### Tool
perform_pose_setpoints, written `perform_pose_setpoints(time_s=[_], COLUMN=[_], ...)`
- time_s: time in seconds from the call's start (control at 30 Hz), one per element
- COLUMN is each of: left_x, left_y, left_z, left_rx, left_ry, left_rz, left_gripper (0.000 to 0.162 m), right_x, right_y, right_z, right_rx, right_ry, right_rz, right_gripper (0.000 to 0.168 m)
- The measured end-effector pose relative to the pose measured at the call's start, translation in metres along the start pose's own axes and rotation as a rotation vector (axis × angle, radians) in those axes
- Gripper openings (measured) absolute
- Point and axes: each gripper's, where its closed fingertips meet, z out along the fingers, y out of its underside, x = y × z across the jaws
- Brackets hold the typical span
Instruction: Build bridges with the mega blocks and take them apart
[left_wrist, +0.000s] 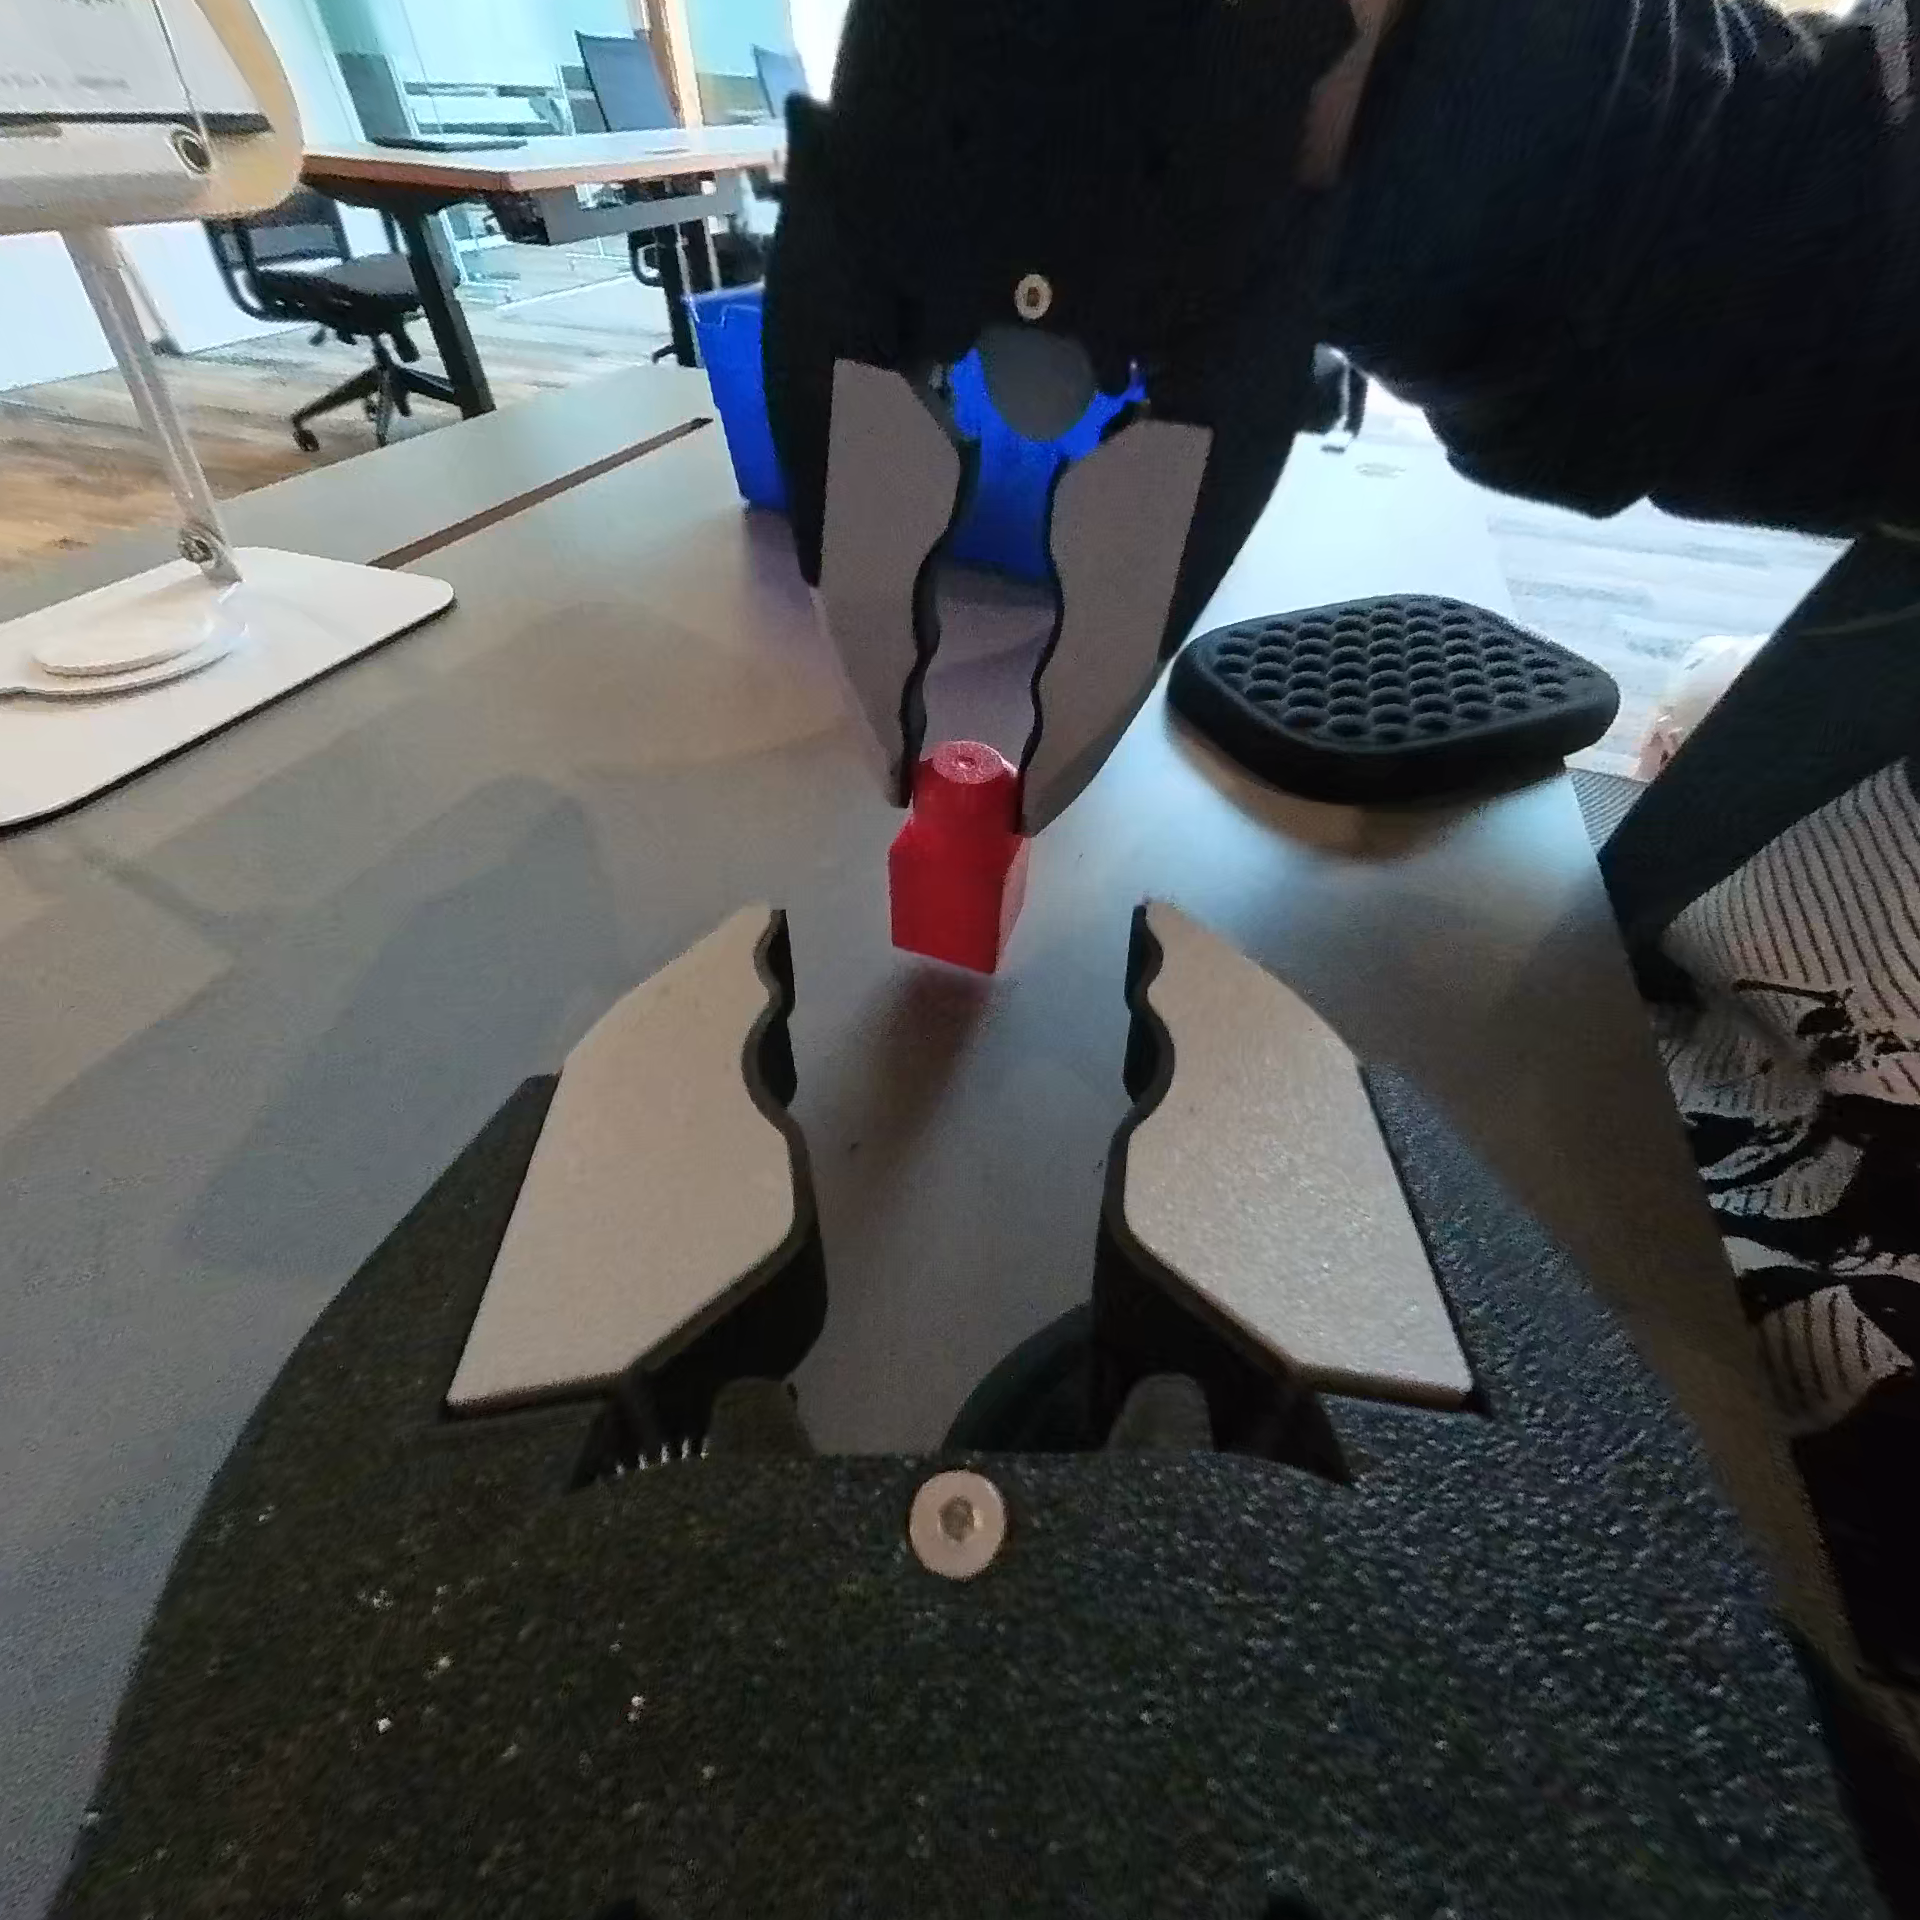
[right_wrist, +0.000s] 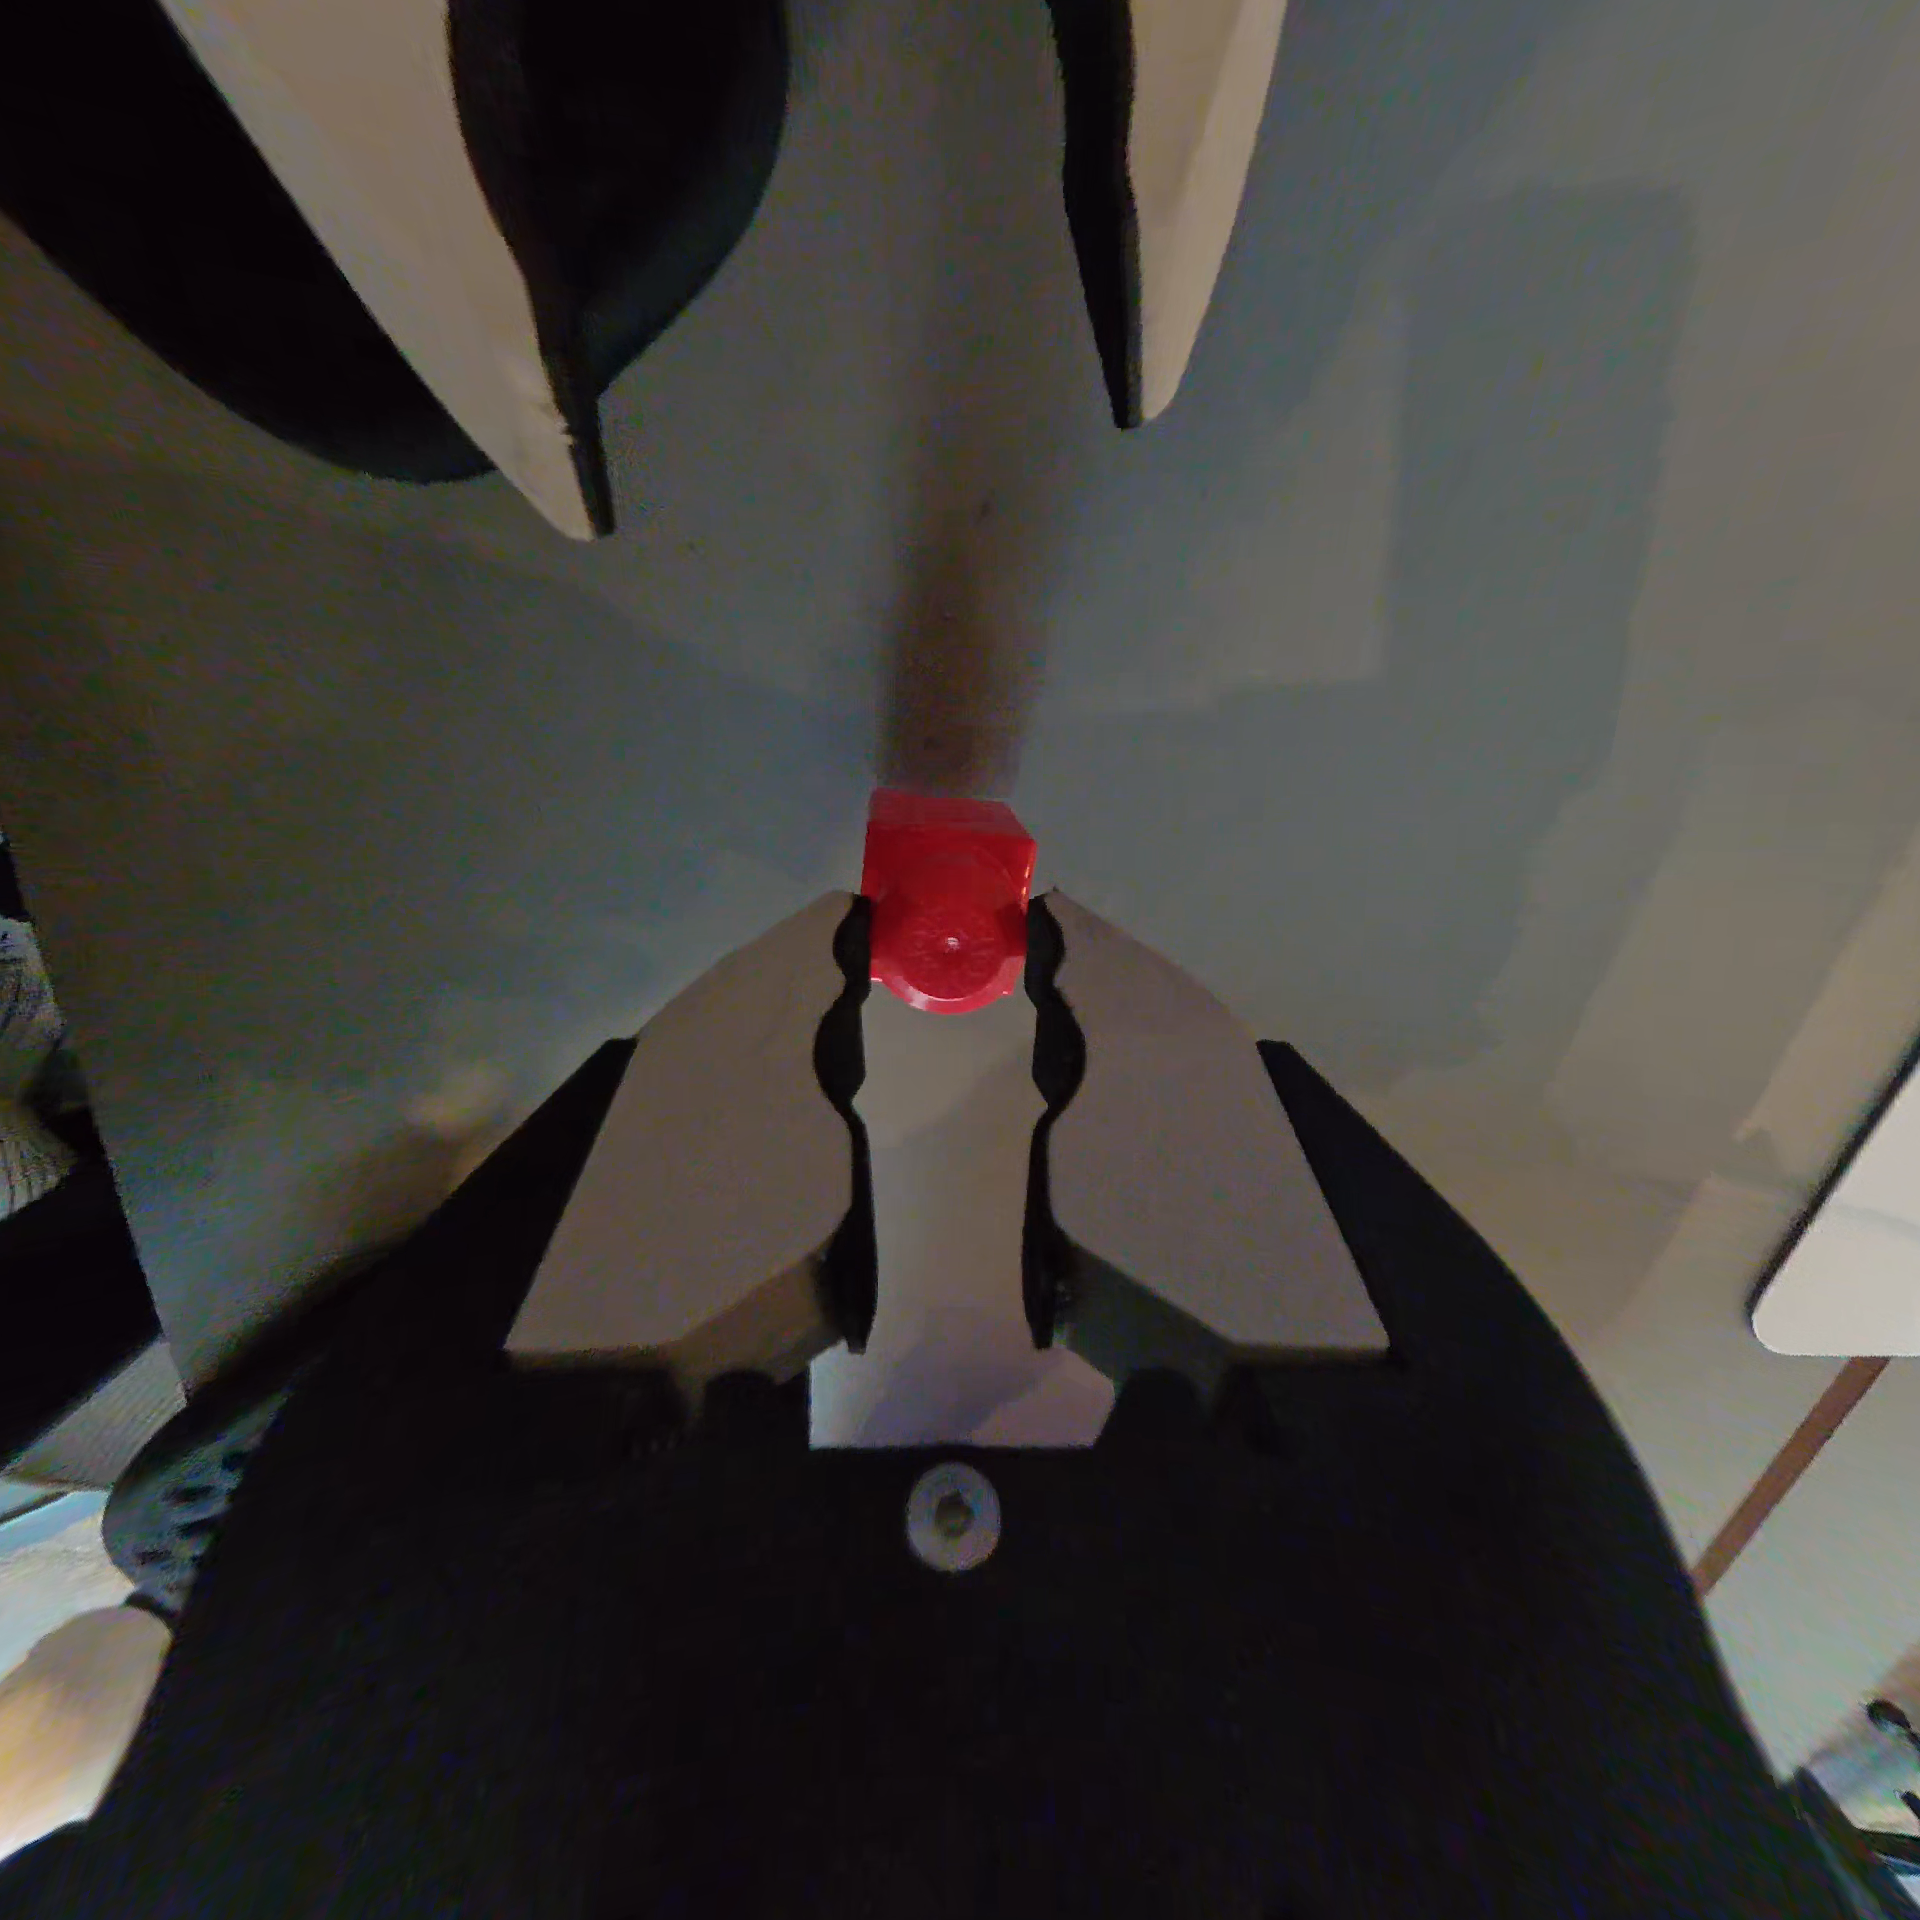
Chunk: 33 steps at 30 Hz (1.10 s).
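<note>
Red block (right_wrist: 948, 902) pinched by its stud in right gripper (right_wrist: 945, 914), seemingly touching the table (left_wrist: 520, 831); left gripper (left_wrist: 961, 935) gapes empty.

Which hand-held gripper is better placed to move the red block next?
Right. The right hand-held gripper is already shut on the red block's stud, above the table. The left hand-held gripper is open and short of it.

Left claw (left_wrist: 958, 935), lower frame of the left view: black speckled body, two pale grey finger plates with wavy black inner edges, one silver hex screw at lower centre. Right claw (left_wrist: 961, 805), upper centre: same black shell, grey plates, small screw near its hinge. Black knit sleeve (left_wrist: 1621, 260) at upper right; striped black-and-white garment (left_wrist: 1808, 997) at right edge.
</note>
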Motion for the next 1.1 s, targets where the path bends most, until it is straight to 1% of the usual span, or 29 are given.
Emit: perform_pose_setpoints(time_s=[0.17, 0.7, 0.8, 1.0, 1.1], left_x=[0.002, 0.000, 0.000, 0.000, 0.000], left_y=[0.002, 0.008, 0.008, 0.008, 0.006], left_z=[0.001, 0.001, 0.002, 0.002, 0.001], left_rx=[-0.013, -0.032, -0.035, -0.035, -0.027], left_ry=[0.004, 0.000, -0.001, -0.004, -0.011], left_rz=[0.020, 0.016, 0.018, 0.018, 0.020], left_gripper=[0.062, 0.061, 0.061, 0.062, 0.062], right_x=[-0.001, -0.002, -0.002, -0.003, -0.002], right_y=[0.001, 0.000, 0.001, 0.000, -0.003], right_z=[0.007, 0.011, 0.011, 0.010, -0.001], right_rx=[0.006, 0.037, 0.030, 0.033, 0.074], right_ry=[-0.016, -0.034, -0.036, -0.046, -0.030], right_rz=[0.021, -0.037, -0.059, -0.079, -0.060], right_gripper=[0.028, 0.028, 0.036, 0.036, 0.046])
